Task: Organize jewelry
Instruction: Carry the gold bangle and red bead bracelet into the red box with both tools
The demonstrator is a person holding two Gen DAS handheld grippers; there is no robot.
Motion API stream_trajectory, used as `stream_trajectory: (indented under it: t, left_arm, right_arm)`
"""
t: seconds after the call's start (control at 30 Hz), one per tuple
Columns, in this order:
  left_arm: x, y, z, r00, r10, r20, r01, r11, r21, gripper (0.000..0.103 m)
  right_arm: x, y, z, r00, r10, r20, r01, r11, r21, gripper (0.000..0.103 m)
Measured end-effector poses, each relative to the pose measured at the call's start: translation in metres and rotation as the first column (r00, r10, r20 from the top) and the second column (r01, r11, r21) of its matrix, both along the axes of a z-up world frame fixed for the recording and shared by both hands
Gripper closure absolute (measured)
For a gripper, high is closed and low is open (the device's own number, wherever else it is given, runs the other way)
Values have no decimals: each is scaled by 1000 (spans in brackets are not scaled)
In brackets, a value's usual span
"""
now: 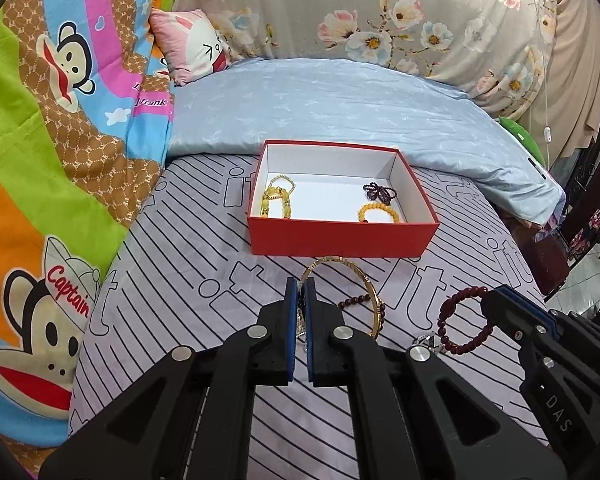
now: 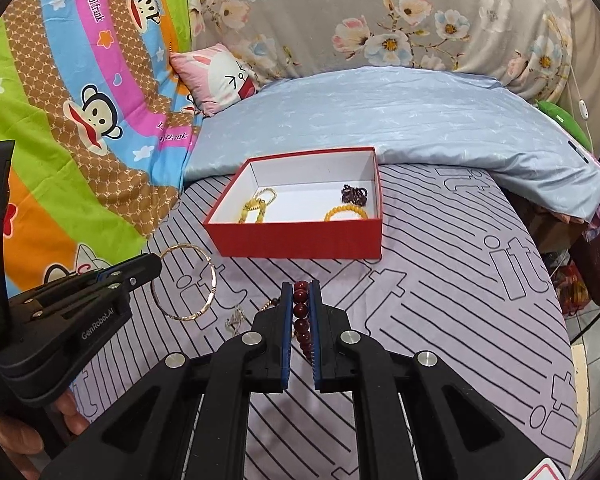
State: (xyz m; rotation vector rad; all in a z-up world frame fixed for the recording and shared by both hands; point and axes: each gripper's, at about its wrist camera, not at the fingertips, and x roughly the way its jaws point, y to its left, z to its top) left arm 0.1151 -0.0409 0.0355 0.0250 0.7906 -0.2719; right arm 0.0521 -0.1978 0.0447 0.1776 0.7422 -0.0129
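An open red box [image 1: 340, 238] [image 2: 300, 240] with a white inside sits on the striped bedsheet. It holds yellow bead bracelets [image 1: 278, 200], an orange bead bracelet [image 1: 380, 212] and a dark purple one [image 1: 376, 192]. My left gripper [image 1: 301, 292] [image 2: 150, 266] is shut on a thin gold bangle [image 1: 374, 286] [image 2: 212, 280], held just above the sheet in front of the box. My right gripper [image 2: 301, 292] [image 1: 490, 300] is shut on a dark red bead bracelet [image 2: 301, 312] [image 1: 446, 320]. A small silver piece [image 2: 234, 320] [image 1: 424, 340] and a dark bead string [image 1: 354, 301] lie on the sheet.
A light blue pillow [image 1: 340, 112] lies behind the box. A cartoon monkey blanket [image 1: 60, 140] is piled at the left. A pink rabbit cushion [image 1: 192, 48] and a floral quilt [image 1: 380, 8] are at the back. The bed's edge drops off at the right [image 2: 560, 300].
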Motion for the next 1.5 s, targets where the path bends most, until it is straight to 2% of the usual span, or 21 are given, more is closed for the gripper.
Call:
stream_trajectory:
  t: [0.27, 0.73, 1.07, 1.5]
  left_arm:
    - [25, -12, 6, 1000, -6, 14, 6, 1000, 9, 100]
    - [100, -33, 17, 999, 0, 45, -1, 1000, 27, 100]
    - [147, -40, -2, 1000, 17, 20, -18, 999, 47, 100]
    - [182, -45, -32, 999, 30, -21, -29, 998, 54, 100]
  right_arm:
    - [30, -6, 12, 1000, -4, 27, 5, 1000, -10, 96]
    - [111, -26, 24, 999, -7, 43, 7, 1000, -12, 96]
    - [158, -27, 3, 1000, 8, 10, -8, 1000, -14, 96]
    - [197, -27, -32, 999, 7, -47, -8, 1000, -12, 96]
